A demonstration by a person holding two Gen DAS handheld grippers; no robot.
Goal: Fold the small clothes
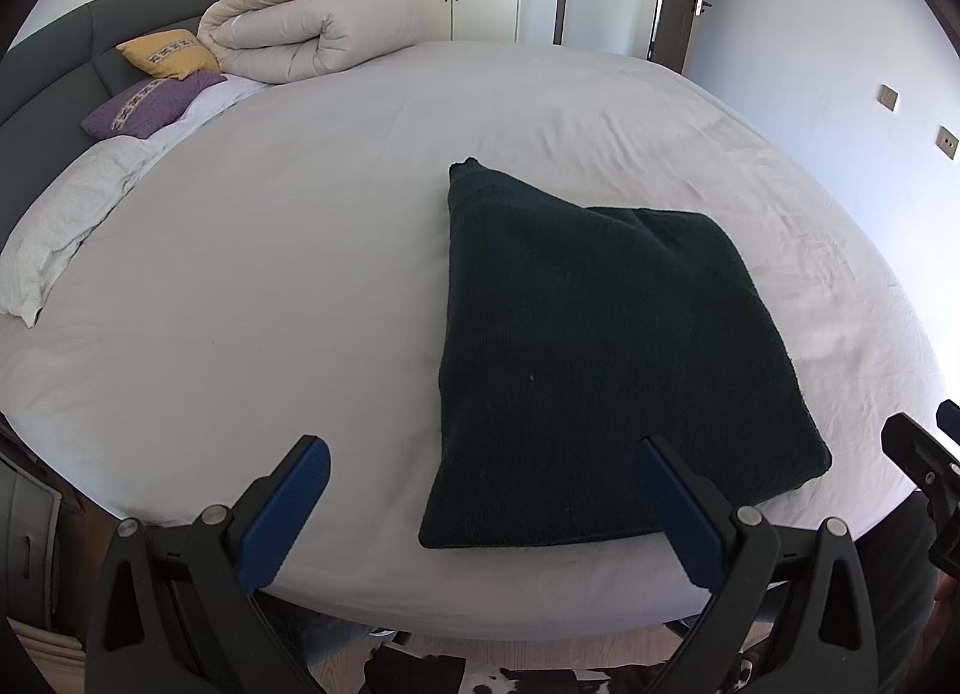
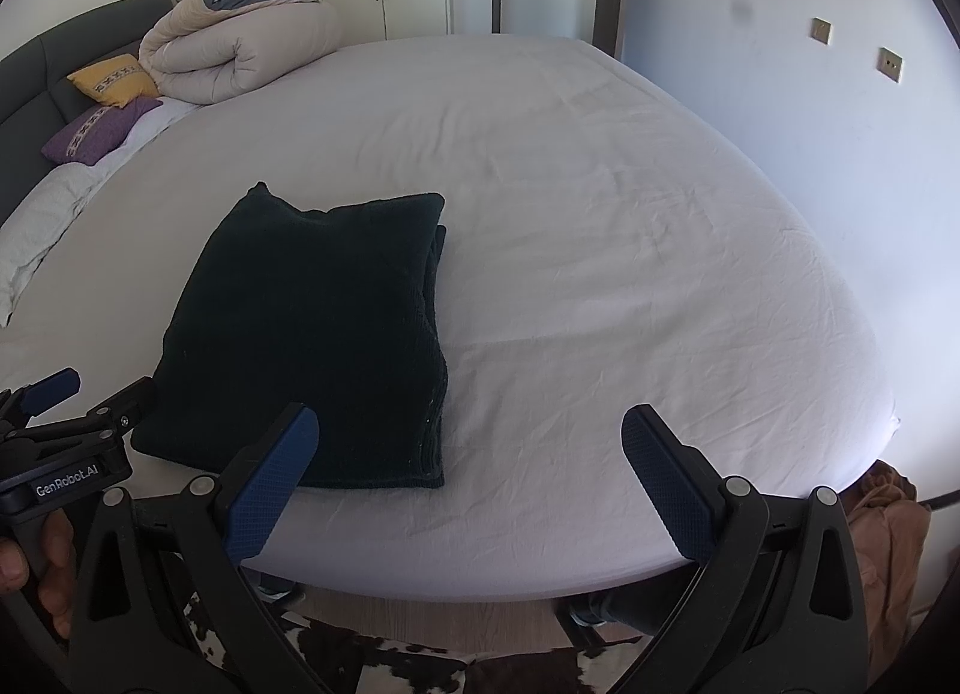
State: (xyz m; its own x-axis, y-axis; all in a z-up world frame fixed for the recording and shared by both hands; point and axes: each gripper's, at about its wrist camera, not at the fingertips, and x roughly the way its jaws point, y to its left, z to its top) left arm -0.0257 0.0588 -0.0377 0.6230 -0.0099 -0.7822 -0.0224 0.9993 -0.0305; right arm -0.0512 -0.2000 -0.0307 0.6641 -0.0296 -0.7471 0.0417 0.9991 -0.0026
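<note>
A dark green knitted garment [image 1: 594, 358] lies folded into a thick rectangle on the white bed sheet [image 1: 270, 274], near the front edge. It also shows in the right wrist view [image 2: 312, 328]. My left gripper [image 1: 486, 454] is open and empty, held back at the bed's front edge, its right finger in front of the garment's near edge. My right gripper [image 2: 471, 430] is open and empty, just right of the garment's near right corner. The left gripper [image 2: 90, 388] appears at the left of the right wrist view.
A rolled beige duvet [image 1: 306, 34], a yellow cushion [image 1: 171, 53] and a purple cushion [image 1: 150, 103] lie at the far left by the dark headboard [image 1: 48, 70]. A white pillow [image 1: 60, 220] lies left. A wall [image 2: 840, 154] runs along the right.
</note>
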